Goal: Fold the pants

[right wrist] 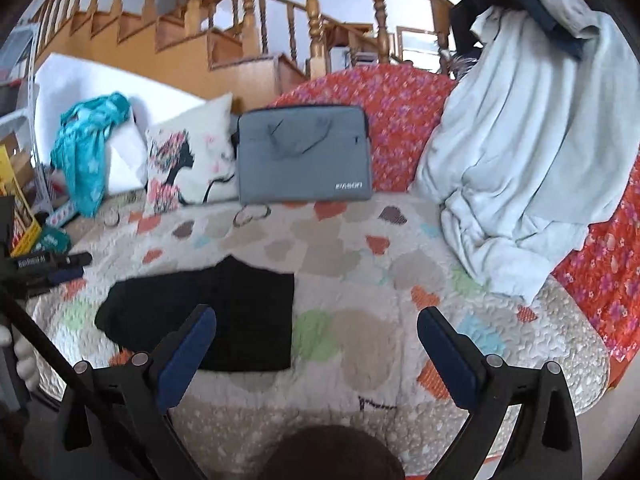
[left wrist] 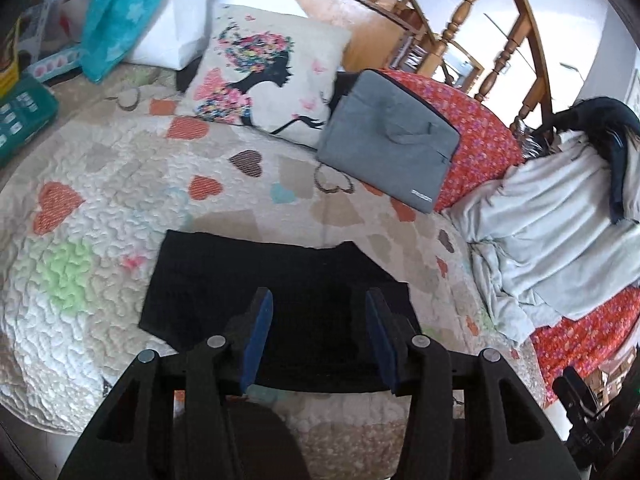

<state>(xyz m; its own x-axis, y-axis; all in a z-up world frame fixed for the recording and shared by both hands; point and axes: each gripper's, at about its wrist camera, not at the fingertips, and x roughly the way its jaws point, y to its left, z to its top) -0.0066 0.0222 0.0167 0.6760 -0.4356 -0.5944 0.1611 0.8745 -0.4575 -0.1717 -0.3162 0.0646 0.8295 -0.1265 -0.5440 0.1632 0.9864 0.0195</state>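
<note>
Two grippers above a heart-patterned quilt [right wrist: 360, 248], folded black pants [right wrist: 216, 316] flat on it, left gripper [left wrist: 318, 312] jaws partly apart and empty, right gripper [right wrist: 316, 332] jaws wide and empty, grey laptop bag [right wrist: 304, 152] behind

Along my bed's far edge, a grey laptop bag [right wrist: 305, 155] leans beside a printed cushion [right wrist: 192, 160]. A pale blanket [right wrist: 520, 152] heaps at the right corner, a teal cloth [right wrist: 90, 152] at the left.

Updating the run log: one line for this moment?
pants: folded, flat on quilt | left gripper: open, empty | right gripper: open, empty
</note>
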